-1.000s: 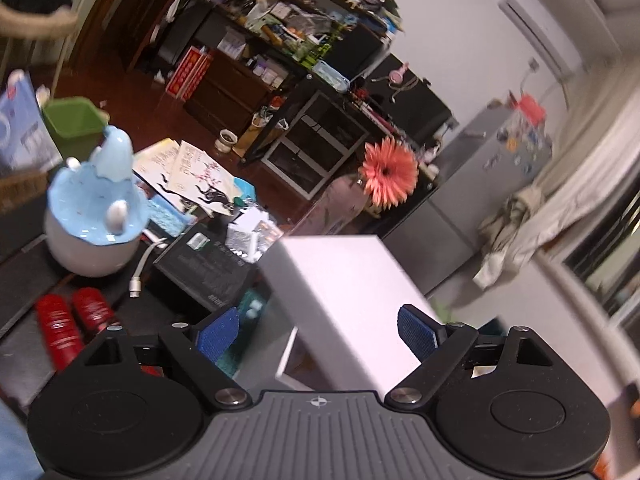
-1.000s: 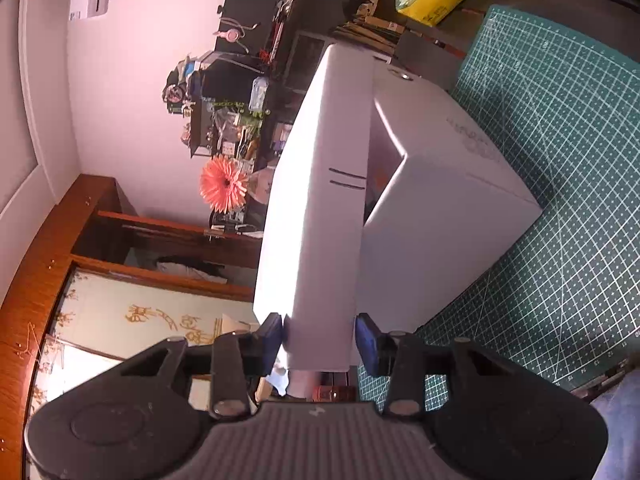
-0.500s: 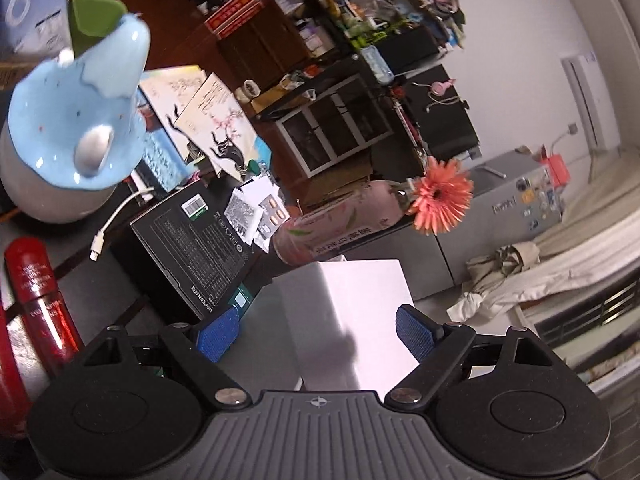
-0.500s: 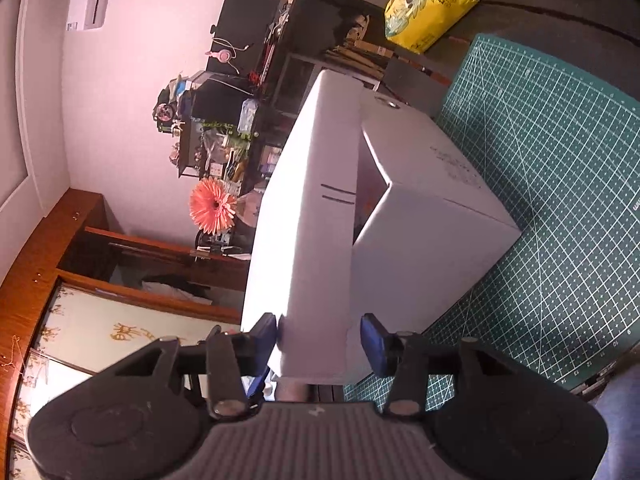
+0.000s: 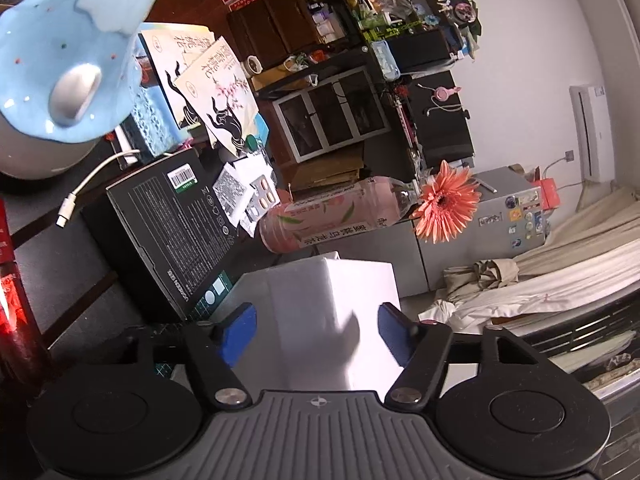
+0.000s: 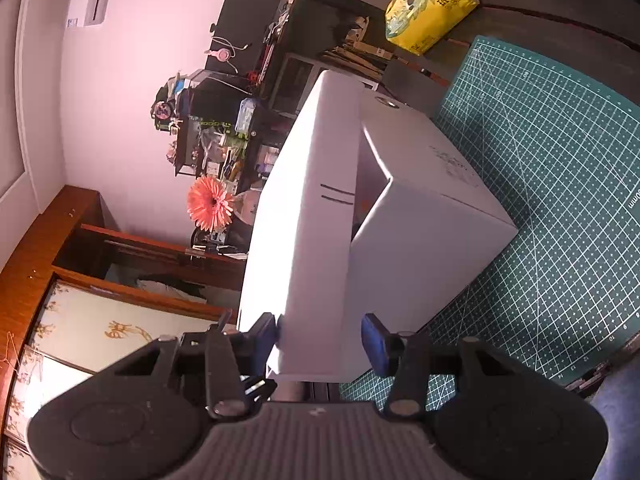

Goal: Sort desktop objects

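White box (image 5: pixel 332 312) between the blue pads of the left gripper (image 5: pixel 318 330), pads spread wide and standing clear of both its sides, nothing clamped. Same white box (image 6: pixel 360 216) in the right wrist view, its raised lid panel between the pads of the right gripper (image 6: pixel 320 338); left pad (image 6: pixel 266 336) against the panel, right pad (image 6: pixel 374 344) with a visible gap, so not pinched shut. Box body out ahead and to the right of those fingers, resting on the green cutting mat (image 6: pixel 560 184).

Compared with half a second ago: right pads a little further apart, grip on the lid loosened; left gripper nearer the box, the box larger between its pads, the blue-topped white vessel (image 5: pixel 60 68) swung further up and left.

Ahead of the left fingers: black carton (image 5: pixel 168 224), pink drink bottle (image 5: pixel 332 212) holding an orange flower (image 5: pixel 446 206), dark desk surface. Beyond the right fingers: yellow tissue pack (image 6: pixel 430 4) at the mat's far edge, cluttered dark shelving, wooden cabinet to the left.
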The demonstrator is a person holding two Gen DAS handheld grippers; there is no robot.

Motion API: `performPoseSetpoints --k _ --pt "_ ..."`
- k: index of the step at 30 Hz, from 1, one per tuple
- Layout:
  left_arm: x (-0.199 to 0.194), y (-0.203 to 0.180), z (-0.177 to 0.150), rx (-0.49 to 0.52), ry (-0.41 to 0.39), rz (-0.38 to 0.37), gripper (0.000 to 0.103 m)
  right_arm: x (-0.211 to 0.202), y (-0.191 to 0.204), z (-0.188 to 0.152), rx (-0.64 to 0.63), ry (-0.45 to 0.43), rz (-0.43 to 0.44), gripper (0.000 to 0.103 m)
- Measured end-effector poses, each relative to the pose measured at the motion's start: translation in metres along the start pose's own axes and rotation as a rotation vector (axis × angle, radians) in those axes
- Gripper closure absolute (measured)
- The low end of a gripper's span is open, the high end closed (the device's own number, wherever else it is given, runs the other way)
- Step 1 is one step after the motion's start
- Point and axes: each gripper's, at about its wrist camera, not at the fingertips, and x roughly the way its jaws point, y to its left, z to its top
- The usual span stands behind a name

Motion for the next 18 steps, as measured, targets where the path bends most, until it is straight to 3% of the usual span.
performPoseSetpoints --k 5,10,18 --pt "0.003 -0.002 -0.004 0.007 0.013 0.006 0.058 0.0 0.005 0.0 -0.031 -0.001 -0.012 0.057" --pt "0.002 0.0 -0.005 -0.005 0.01 0.007 0.058 0.001 0.01 -0.001 -0.062 -0.001 -0.01 0.066" --pt "-0.008 -0.007 -0.012 0.014 0.016 0.012 0.058 -0.001 0.014 0.004 -0.098 -0.027 -0.022 0.066"
